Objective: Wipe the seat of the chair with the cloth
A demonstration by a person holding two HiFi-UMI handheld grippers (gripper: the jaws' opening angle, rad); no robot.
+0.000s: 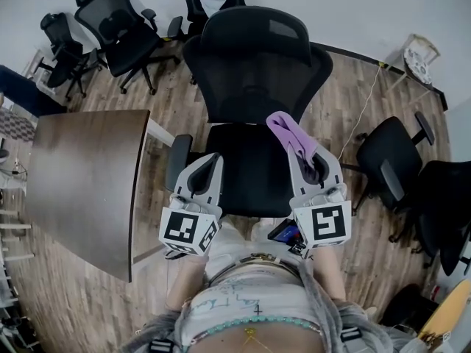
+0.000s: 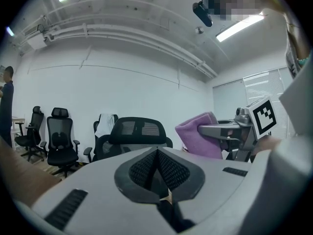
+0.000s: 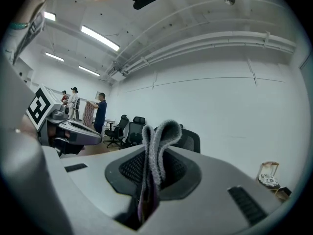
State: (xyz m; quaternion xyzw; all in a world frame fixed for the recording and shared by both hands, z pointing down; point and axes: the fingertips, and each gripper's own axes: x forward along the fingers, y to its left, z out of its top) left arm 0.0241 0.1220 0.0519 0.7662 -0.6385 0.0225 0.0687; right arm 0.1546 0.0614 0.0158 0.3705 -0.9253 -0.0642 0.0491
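My right claw (image 1: 302,157): clamped on the folded purple cloth (image 1: 288,131), held over the black chair's seat (image 1: 246,171). My left claw (image 1: 213,160): jaws together, nothing between them, over the seat's left edge, beside the brown desk (image 1: 88,175).

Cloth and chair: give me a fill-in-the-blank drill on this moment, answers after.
The right claw is shut on a cloth coloured ____.
The left claw is shut and holds ____.
Both claws hover above the ____ of the black chair.
Missing words: purple; nothing; seat.
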